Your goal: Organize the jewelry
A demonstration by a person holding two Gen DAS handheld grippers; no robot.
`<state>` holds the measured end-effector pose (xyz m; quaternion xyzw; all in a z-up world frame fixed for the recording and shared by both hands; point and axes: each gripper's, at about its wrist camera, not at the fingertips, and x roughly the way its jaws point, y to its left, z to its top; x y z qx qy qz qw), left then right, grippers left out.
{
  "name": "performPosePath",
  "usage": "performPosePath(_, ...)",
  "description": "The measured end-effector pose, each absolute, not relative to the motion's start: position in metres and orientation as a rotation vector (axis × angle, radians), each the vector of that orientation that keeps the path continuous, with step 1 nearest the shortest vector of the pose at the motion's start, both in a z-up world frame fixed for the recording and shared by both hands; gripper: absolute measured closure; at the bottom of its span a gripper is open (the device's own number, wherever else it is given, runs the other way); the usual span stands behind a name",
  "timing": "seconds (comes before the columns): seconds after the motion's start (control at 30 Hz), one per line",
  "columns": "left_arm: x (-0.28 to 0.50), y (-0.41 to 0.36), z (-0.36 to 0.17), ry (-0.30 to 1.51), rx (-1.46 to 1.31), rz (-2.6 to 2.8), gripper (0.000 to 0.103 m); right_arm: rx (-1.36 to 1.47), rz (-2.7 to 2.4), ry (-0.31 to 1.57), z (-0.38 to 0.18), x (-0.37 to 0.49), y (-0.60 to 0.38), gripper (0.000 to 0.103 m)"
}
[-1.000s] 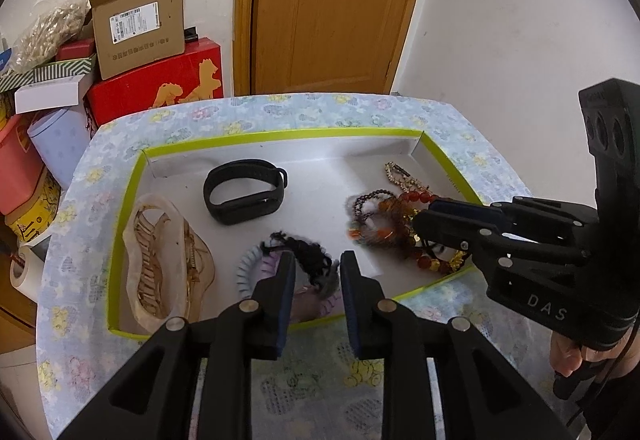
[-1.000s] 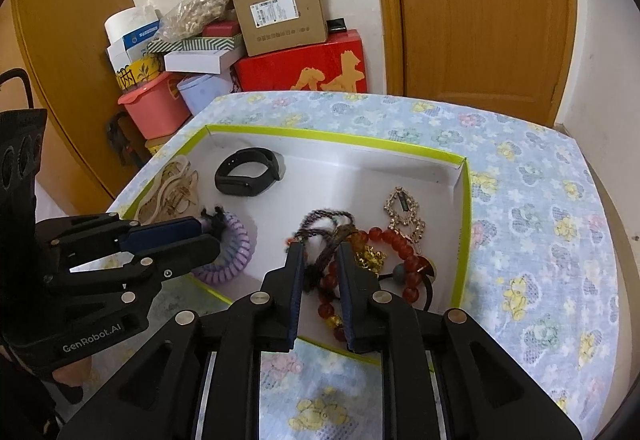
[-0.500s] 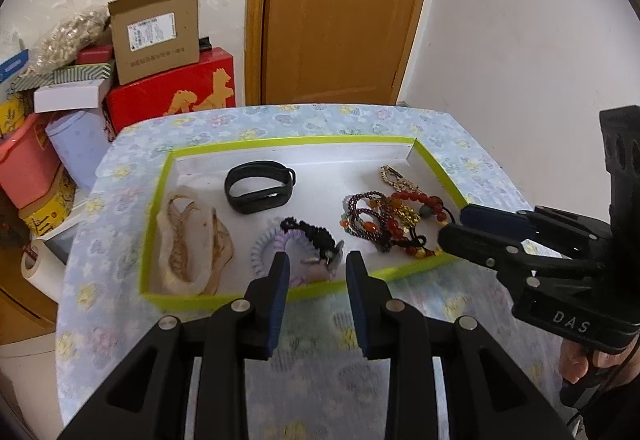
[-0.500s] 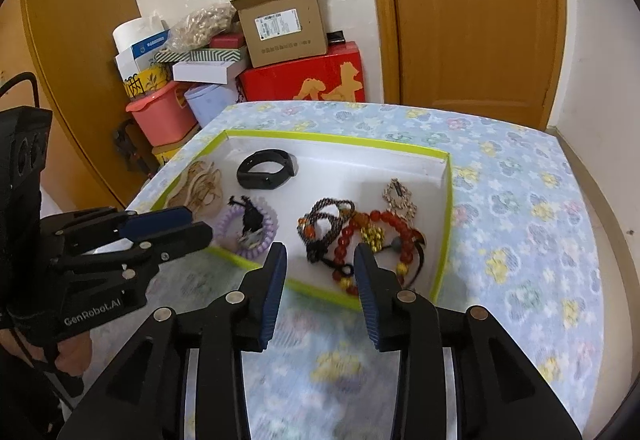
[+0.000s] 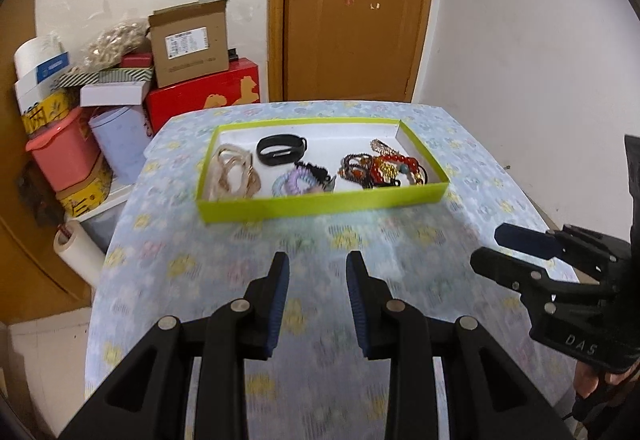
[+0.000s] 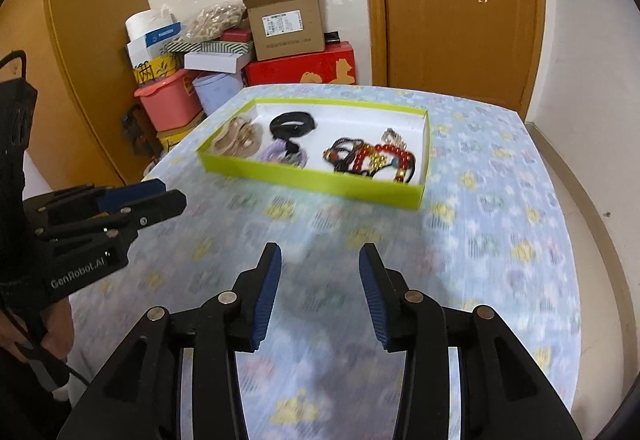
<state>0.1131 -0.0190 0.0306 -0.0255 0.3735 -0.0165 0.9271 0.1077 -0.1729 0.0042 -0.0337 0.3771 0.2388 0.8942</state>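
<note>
A green-walled tray [image 5: 320, 202] [image 6: 312, 182] sits on the floral table. In it lie a beige hair clip [image 5: 234, 170] [image 6: 234, 138], a black wristband [image 5: 281, 151] [image 6: 292, 124], a purple coil hair tie [image 5: 294, 182] [image 6: 284, 154] and a tangle of red and dark bead bracelets [image 5: 380, 168] [image 6: 370, 158]. My left gripper [image 5: 318, 280] is open and empty, well in front of the tray. My right gripper [image 6: 319, 272] is open and empty, also back from the tray. Each gripper shows in the other's view: the right gripper [image 5: 508, 254], the left gripper [image 6: 160, 194].
The floral tablecloth [image 5: 280, 252] covers the table. Behind its far left corner stand stacked boxes [image 5: 188, 40], a red box [image 5: 204, 96], a pink bin [image 5: 60, 156] and a lilac tin [image 5: 116, 142]. A wooden door [image 5: 352, 24] is behind. A paper roll [image 5: 76, 252] lies left.
Both grippers have pulled back from over the tray toward the near table edge and have opened wider. The jewelry stays in the tray.
</note>
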Motion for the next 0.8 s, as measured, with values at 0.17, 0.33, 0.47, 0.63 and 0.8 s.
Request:
performPosePath(0.17,0.090,-0.015,0.032,0.758,-0.080,-0.024,0.072,-0.091,0.496,0.780,0.005,0.082,-0.171,0.061)
performPosePath(0.33,0.077,-0.016,0.028,0.764,-0.085,-0.016,0.072,-0.097,0.491,0.782,0.004,0.067,-0.171,0.061)
performPosePath(0.47,0.073,-0.017,0.025,0.770,-0.090,-0.016,0.072,-0.096,0.486,0.786,0.004,0.063,-0.173,0.061)
performPosePath(0.63,0.069,-0.016,0.024,0.770,-0.095,-0.012,0.072,-0.097,0.486,0.793,0.002,0.060,-0.172,0.061)
performPosePath(0.8,0.067,-0.015,0.023,0.773,-0.099,-0.011,0.072,-0.098,0.489,0.799,0.001,0.059,-0.170,0.061)
